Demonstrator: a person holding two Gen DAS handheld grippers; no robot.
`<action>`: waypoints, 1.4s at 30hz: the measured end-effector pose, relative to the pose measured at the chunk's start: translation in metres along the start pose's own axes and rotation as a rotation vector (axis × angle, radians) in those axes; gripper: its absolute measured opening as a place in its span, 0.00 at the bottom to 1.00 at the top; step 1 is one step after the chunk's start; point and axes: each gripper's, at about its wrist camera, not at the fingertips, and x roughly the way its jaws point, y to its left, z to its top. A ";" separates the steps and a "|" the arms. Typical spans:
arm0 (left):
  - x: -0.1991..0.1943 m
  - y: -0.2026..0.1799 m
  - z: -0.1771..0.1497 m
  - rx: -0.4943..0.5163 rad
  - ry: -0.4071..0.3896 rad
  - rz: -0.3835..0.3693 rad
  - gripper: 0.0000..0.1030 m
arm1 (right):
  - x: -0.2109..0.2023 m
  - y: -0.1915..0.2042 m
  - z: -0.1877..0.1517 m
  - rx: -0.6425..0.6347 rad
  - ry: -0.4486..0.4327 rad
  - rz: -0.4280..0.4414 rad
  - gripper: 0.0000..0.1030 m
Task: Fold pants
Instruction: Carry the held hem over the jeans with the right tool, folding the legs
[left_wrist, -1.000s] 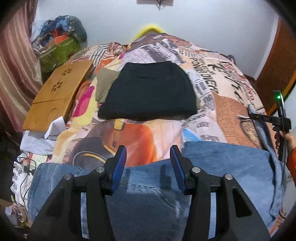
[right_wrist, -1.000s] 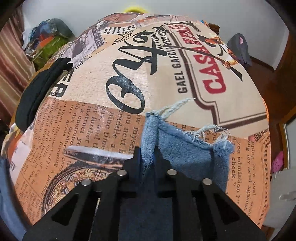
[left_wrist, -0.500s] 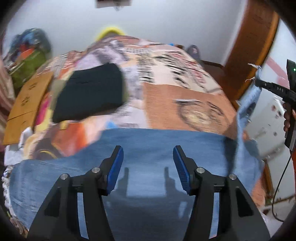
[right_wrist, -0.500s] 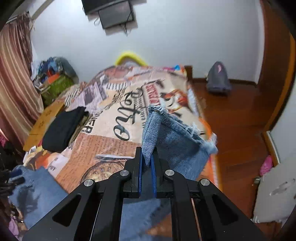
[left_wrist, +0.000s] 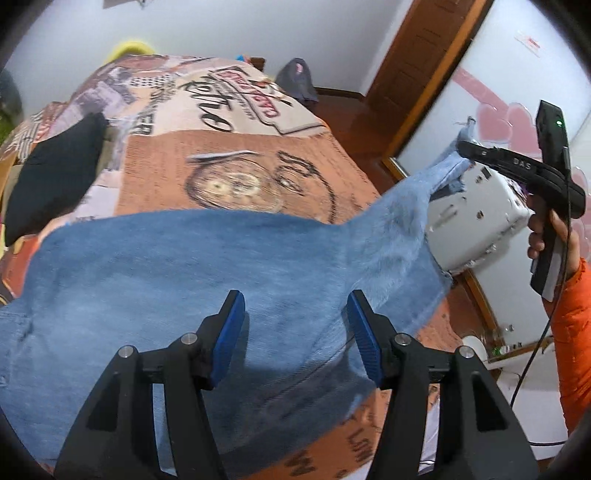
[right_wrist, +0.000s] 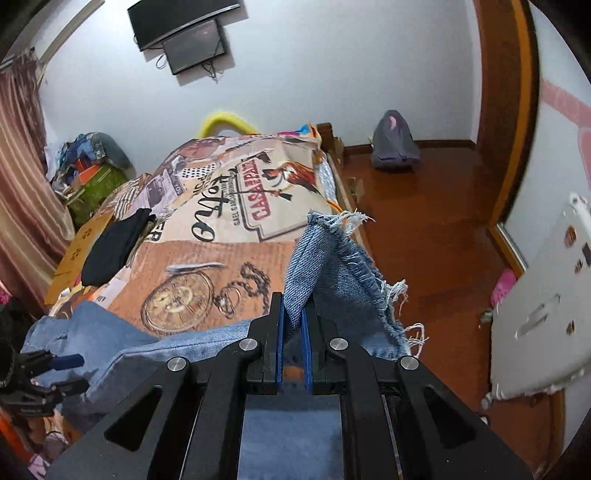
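Note:
Blue jeans (left_wrist: 192, 266) lie across the near end of the bed. My left gripper (left_wrist: 295, 325) is open and hovers just above the denim, holding nothing. My right gripper (right_wrist: 291, 332) is shut on the frayed leg hem (right_wrist: 332, 254) and holds it raised above the bed's right edge. It also shows in the left wrist view (left_wrist: 461, 147) at the right, lifting the leg end so the cloth slopes up from the bed. The left gripper shows small in the right wrist view (right_wrist: 70, 373) at the lower left.
The bed has a printed cover (left_wrist: 229, 162). A folded black garment (left_wrist: 51, 166) lies at its left. A wooden lap tray (right_wrist: 77, 251) lies beyond it. To the right are wooden floor (right_wrist: 424, 236), a white appliance (left_wrist: 476, 218), a door (left_wrist: 417, 70) and a grey bag (right_wrist: 395, 144).
My right gripper has lifted the jeans hem off the bed and carried it up and to the right. My left gripper has swung right over the denim and stayed open.

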 end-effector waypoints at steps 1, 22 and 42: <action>0.001 -0.004 -0.002 0.010 0.001 -0.003 0.56 | 0.001 -0.003 -0.003 0.011 0.002 0.004 0.07; 0.032 -0.043 -0.024 0.127 0.055 0.106 0.28 | -0.003 -0.014 0.000 0.038 -0.034 0.104 0.07; 0.045 -0.058 -0.032 0.204 0.076 0.129 0.11 | 0.006 -0.069 -0.102 0.087 0.062 0.091 0.07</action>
